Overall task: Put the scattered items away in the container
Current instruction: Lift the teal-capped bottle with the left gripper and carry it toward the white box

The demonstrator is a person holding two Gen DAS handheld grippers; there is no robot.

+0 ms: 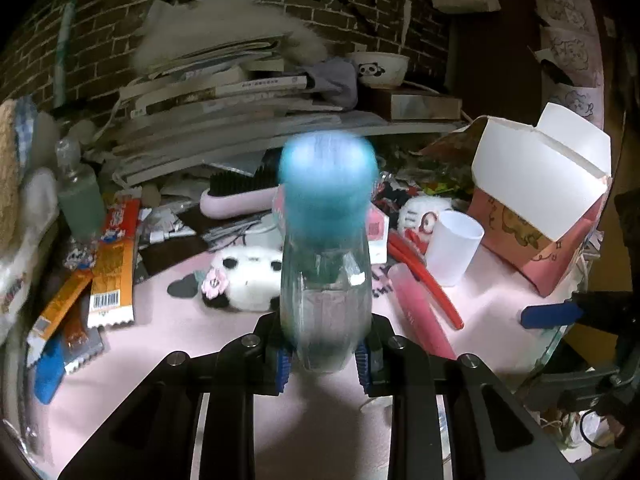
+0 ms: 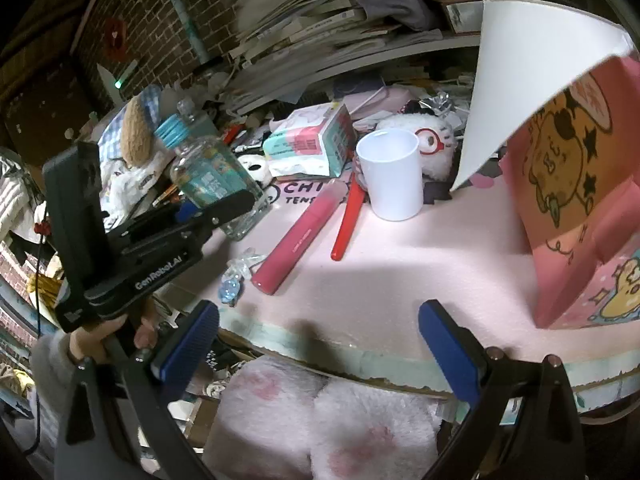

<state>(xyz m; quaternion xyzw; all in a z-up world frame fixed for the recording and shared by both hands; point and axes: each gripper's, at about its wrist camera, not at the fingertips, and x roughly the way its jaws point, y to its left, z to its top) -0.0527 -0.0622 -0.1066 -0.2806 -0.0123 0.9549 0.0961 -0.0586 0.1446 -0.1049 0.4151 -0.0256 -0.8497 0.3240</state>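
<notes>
— Two grippers in play; what does the left gripper [image 1: 325,354] have?

— Its fingers are clamped on a clear glass bottle [image 1: 325,280] with a blue cap [image 1: 328,168]. The black fingers press its lower body from both sides. In the left wrist view the bottle is blurred and stands nearly upright in front of the camera.

— Is the bottle off the tabletop?

— From the right wrist view the bottle [image 2: 218,184] leans, cap toward the upper left, with its base close to the pink tabletop [image 2: 400,264]. Whether the base touches, I cannot tell.

— And the right gripper [image 2: 318,344]?

— Its blue-padded fingers stand wide apart with nothing between them, at the near edge of the tabletop above a fluffy pink cushion [image 2: 320,420].

— Where is the container?

— The pink cartoon-printed box [image 2: 580,220] sits at the right, its white flaps [image 2: 532,68] up. The bottle is well apart from it.

— What lies between them?

— A white cup [image 2: 392,172], a pink tube [image 2: 296,240] and a red stick [image 2: 350,216] just beside it. Behind them are a tissue pack [image 2: 312,144] and a panda plush [image 1: 244,280].
</notes>
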